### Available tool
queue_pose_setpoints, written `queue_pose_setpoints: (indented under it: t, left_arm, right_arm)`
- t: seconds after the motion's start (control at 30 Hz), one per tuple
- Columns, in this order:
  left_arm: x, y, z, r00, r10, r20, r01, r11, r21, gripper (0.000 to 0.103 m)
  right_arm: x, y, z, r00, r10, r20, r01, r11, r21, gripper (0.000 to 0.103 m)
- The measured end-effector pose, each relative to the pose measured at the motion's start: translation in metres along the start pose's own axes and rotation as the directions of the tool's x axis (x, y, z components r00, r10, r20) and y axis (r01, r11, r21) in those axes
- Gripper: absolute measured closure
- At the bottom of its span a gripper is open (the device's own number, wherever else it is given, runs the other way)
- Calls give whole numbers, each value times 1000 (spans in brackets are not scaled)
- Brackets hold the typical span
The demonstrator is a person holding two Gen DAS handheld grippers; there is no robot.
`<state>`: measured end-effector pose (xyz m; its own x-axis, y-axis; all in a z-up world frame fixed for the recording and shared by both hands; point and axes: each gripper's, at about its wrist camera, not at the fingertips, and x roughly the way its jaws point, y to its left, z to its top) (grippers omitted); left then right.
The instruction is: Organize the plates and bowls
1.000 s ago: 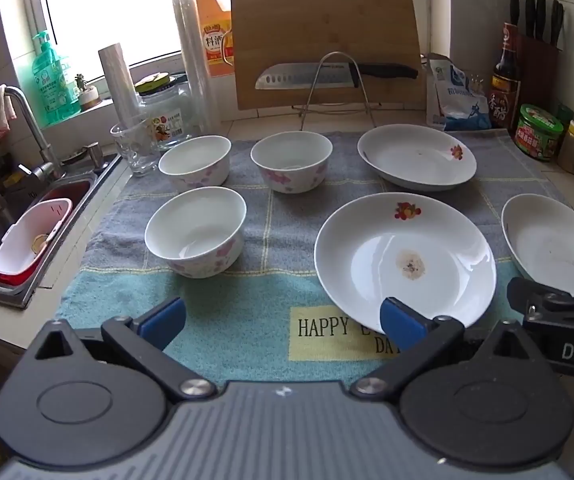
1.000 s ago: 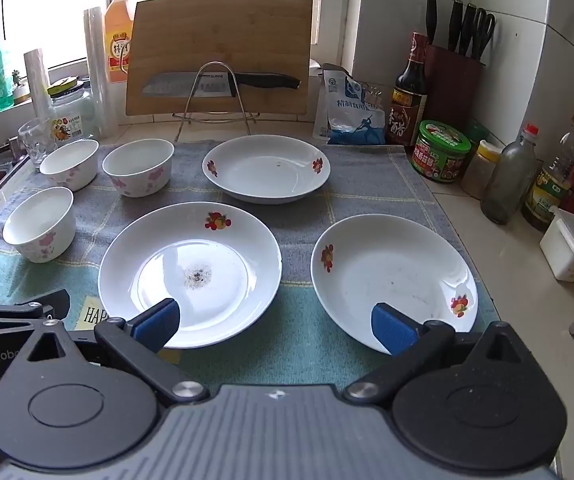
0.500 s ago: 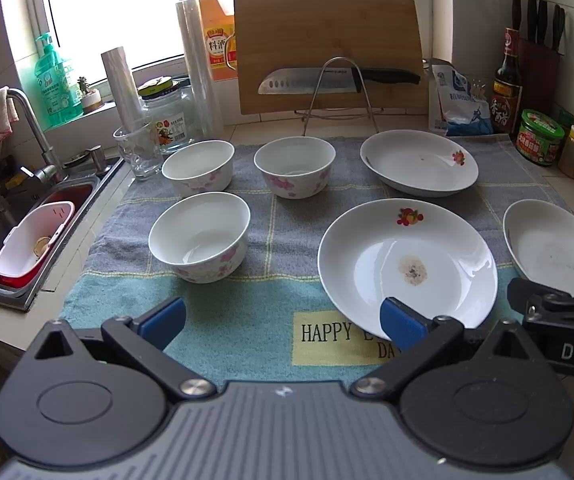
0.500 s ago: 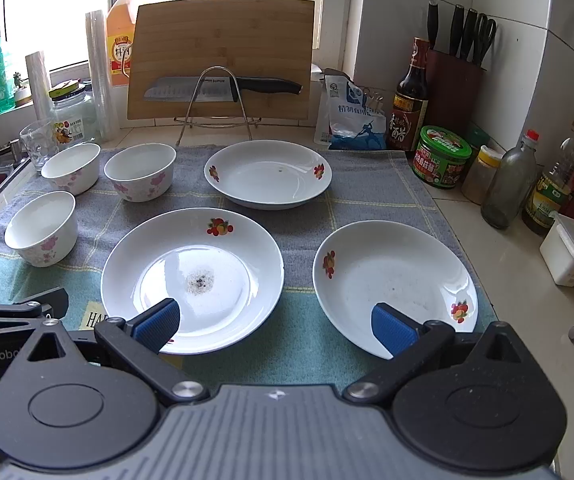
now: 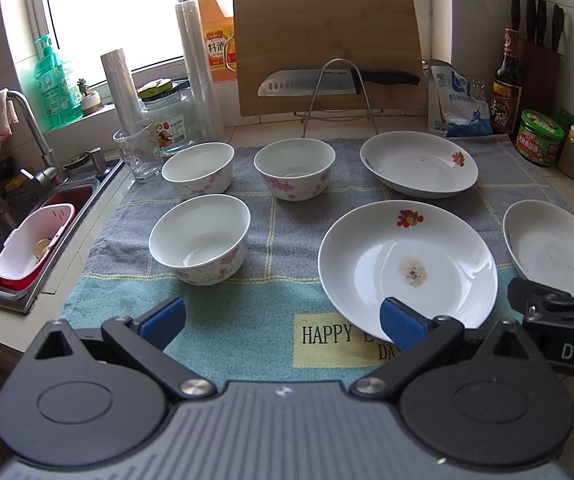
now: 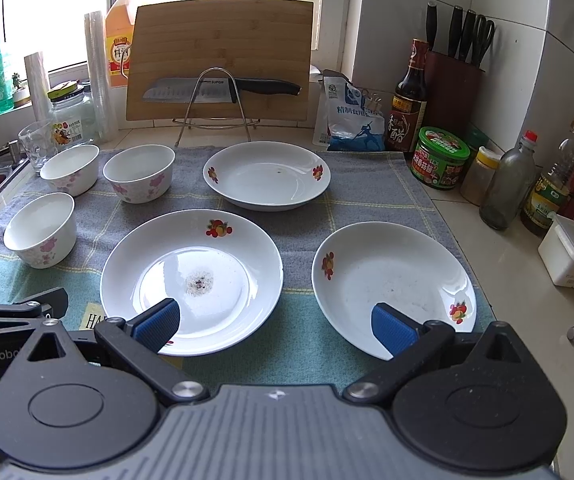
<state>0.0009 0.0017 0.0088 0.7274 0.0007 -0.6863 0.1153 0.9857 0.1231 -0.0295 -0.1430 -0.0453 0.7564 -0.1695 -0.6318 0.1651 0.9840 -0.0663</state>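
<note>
Nothing is stacked yet: three bowls and three plates sit apart on the towel. Both grippers, left and right, hover near with jaws released, empty.

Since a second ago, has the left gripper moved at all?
Yes. The left gripper has backed off slightly and risen: in its own view the cutting board and the near bowl sit lower and look a little smaller.
</note>
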Motion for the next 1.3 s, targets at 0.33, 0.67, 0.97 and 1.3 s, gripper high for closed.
queue_pose_setpoints:
  t: [0.33, 0.67, 0.97, 1.3]
  left_arm:
    - [-1, 0, 1, 1000, 1, 3, -1, 1000, 1, 1]
    - [-2, 5, 3, 1000, -2, 11, 2, 1000, -1, 1]
    - [-5, 3, 1, 1000, -5, 19, 5, 1000, 1, 1]
    - [-3, 4, 2, 1000, -13, 20, 13, 1000, -2, 1]
  right_arm:
    - [-2, 1, 1, 1000, -2, 2, 2, 1000, -1, 0]
    - [-5, 1, 2, 1000, -4, 7, 4, 1000, -3, 0]
    - [-9, 1, 2, 1000, -12, 12, 12, 1000, 0, 0]
    - [-9, 1, 3, 1000, -18, 15, 18, 1000, 0, 0]
